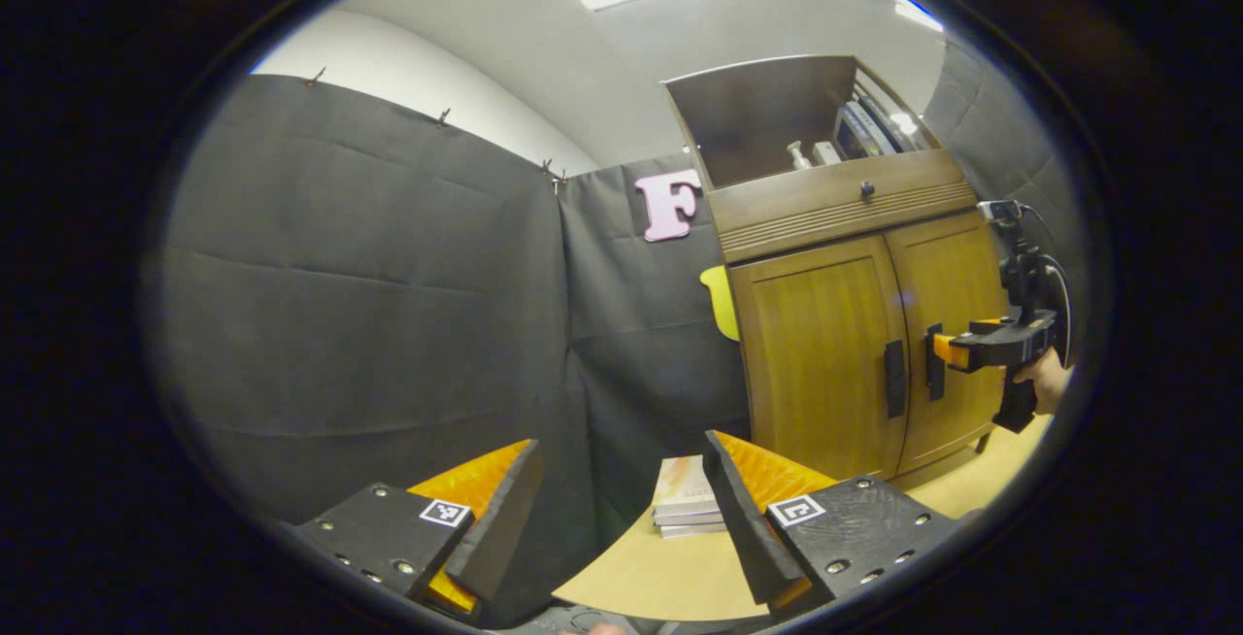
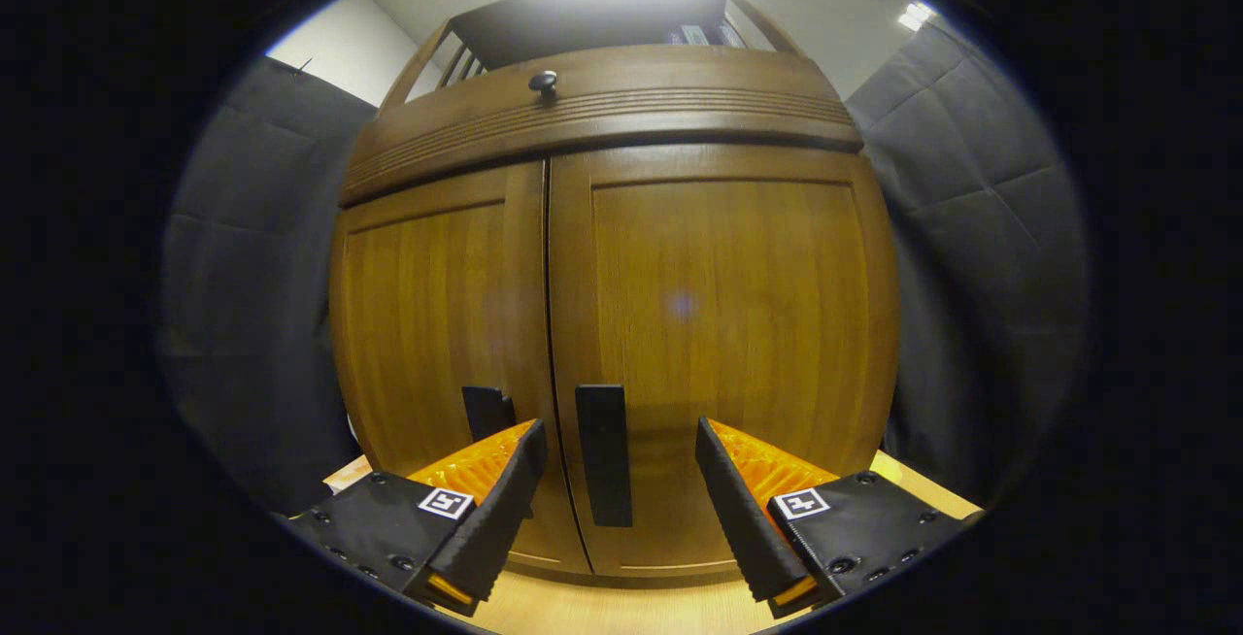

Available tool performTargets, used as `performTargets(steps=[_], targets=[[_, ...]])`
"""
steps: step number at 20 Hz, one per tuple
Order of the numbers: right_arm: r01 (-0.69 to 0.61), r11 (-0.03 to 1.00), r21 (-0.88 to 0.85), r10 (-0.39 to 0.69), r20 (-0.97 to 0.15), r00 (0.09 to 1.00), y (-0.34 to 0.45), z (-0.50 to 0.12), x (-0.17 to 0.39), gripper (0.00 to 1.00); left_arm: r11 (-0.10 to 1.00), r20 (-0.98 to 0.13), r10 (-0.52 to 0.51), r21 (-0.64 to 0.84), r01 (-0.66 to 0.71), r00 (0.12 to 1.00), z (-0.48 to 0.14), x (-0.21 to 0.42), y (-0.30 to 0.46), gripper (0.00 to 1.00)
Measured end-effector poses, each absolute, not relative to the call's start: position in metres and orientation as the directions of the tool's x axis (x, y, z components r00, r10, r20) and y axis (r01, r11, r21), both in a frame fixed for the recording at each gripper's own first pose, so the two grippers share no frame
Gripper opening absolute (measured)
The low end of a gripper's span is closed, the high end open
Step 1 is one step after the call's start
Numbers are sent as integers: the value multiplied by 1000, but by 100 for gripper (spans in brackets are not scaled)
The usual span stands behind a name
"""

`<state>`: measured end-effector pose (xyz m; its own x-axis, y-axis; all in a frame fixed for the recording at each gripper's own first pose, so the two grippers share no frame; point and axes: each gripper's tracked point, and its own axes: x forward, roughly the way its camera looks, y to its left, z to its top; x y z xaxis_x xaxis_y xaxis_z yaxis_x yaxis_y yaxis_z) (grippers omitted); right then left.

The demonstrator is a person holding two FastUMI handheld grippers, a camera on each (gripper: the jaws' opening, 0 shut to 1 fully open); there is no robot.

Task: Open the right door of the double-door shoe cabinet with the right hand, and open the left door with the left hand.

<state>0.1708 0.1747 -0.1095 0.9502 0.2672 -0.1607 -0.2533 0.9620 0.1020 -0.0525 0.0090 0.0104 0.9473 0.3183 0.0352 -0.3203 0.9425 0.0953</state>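
Black cloth walls close the booth on all sides, and against them the shoe cabinet (image 2: 621, 324) stands on a light wooden tabletop (image 1: 680, 567). Both of its doors are shut, so we judge that no part of the task is done yet. The right door (image 2: 728, 344) and the left door (image 2: 437, 324) meet at a thin seam, and each carries a dark upright handle close to that seam.

In the right gripper view, our right claw (image 2: 617, 499) is spread wide, and the right door's handle (image 2: 603, 455) stands between its two fingers, not yet pinched. We cannot tell if a finger already touches the handle. From the left gripper view, the same claw shows at the handle, with a hand (image 1: 1047, 378) holding it from behind.

Our left claw (image 1: 621, 518) is also spread and holds nothing. It is well apart from the cabinet and points mostly at the cloth wall, with the left door's handle (image 1: 894, 378) off to its right.

A drawer front with a small knob (image 2: 543, 83) runs above the doors. A small stack of books (image 1: 685, 499) lies on the tabletop beside the cabinet.

What is left, in our judgement, is everything: closing on the right handle, pulling that door, then the same for the left.
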Motion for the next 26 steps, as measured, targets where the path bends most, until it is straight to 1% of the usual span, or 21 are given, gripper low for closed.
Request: performTargets(steps=[2,3,4,5,6,8,9,11,13,14,15,16,19,20,21,23,24,25,26], targets=[[-259,961,97,273,-187,944,181,-120,182,95,939,26,330,98,-331,944,9,-54,10,94],[-266,959,94,280,-196,940,185,-124,186,92,937,22,333,99,-334,943,8,-55,11,94],[-272,958,92,285,-202,937,188,-128,190,92,936,20,338,101,-338,941,7,-56,11,94],[-273,958,91,286,-210,935,191,-130,195,90,934,19,342,102,-342,940,8,-56,12,94],[-276,957,93,290,-222,931,193,-134,197,82,933,19,345,103,-345,938,8,-56,12,94],[-280,955,97,295,-249,923,196,-146,204,85,931,17,349,103,-349,937,6,-55,12,94],[-268,959,94,284,-258,923,197,-152,207,70,932,13,349,104,-348,937,5,-55,12,94],[-277,955,110,297,-268,916,203,-152,204,41,932,9,349,103,-348,937,2,-54,10,94],[-261,961,94,277,-271,922,200,-158,207,41,933,8,347,101,-346,938,3,-53,9,94],[-271,959,81,283,-273,919,200,-153,207,29,933,8,345,101,-344,938,2,-52,7,94],[-273,958,81,285,-266,921,199,-153,208,29,934,9,344,100,-343,939,3,-51,7,94],[-276,957,89,290,-274,917,200,-154,208,22,936,10,339,98,-338,941,2,-50,4,94],[-281,955,101,298,-281,912,199,-153,205,12,941,21,324,95,-325,946,4,-46,-6,94],[-288,952,103,306,-288,908,200,-154,203,12,944,26,315,92,-316,949,4,-42,-14,94],[-296,949,110,315,-286,905,200,-152,201,9,947,30,306,90,-307,952,6,-39,-19,94],[-308,944,118,330,-285,900,196,-150,188,9,954,36,286,86,-288,957,9,-26,-28,94],[-314,942,120,336,-281,899,190,-148,179,12,957,38,275,82,-277,961,8,-18,-33,94],[-321,939,123,344,-283,895,189,-147,174,12,961,38,263,78,-265,964,7,-12,-37,94],[-328,936,127,351,-279,894,188,-146,170,9,965,39,250,75,-252,968,6,-6,-44,94]])
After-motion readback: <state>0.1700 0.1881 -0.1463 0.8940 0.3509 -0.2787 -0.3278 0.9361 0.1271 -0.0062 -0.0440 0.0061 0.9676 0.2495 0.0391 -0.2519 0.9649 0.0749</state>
